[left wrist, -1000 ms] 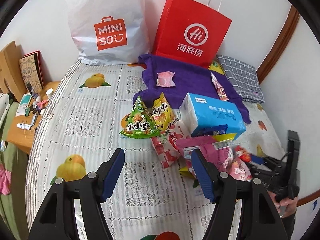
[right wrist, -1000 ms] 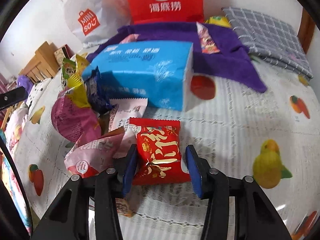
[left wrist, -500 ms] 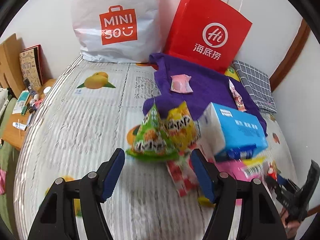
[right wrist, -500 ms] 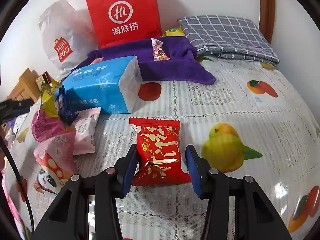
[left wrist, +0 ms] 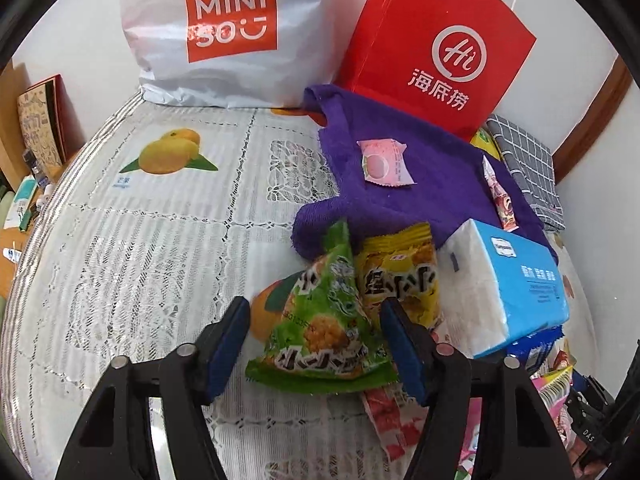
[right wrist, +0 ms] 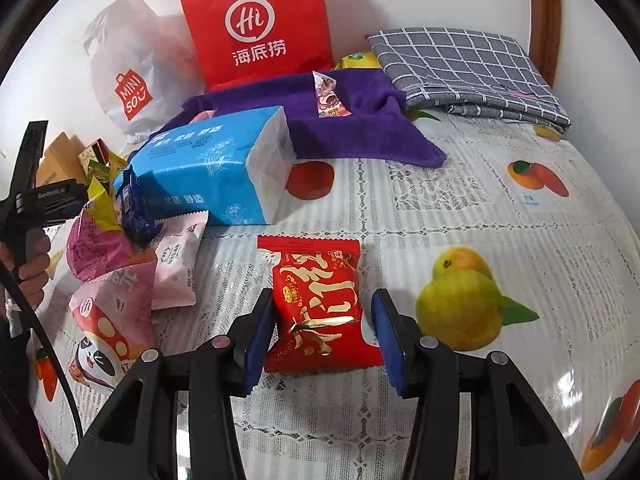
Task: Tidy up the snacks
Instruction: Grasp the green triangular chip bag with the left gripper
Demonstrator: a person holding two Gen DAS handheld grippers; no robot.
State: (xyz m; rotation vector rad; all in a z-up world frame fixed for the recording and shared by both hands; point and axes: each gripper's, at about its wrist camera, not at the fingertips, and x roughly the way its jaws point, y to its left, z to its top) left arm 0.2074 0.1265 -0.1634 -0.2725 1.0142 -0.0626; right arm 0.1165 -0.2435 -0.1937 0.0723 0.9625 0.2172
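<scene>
The green triangular snack packet lies on the lace tablecloth, leaning against a yellow packet. My left gripper straddles it and its jaws are closing. The right pad is at the packet's edge, and the left pad stands a little clear of it. My right gripper is shut on a red snack packet with gold writing, with both blue pads against its sides. A pink packet and a slim patterned one lie on the purple towel.
A blue tissue pack sits between both grippers, beside a heap of pink and blue packets. A red paper bag and a white plastic bag stand by the wall. A grey checked cloth lies at the back right.
My left gripper came down and forward over the green packet, and its jaws narrowed. My right gripper swung right with the red packet in its grip, then held still.
</scene>
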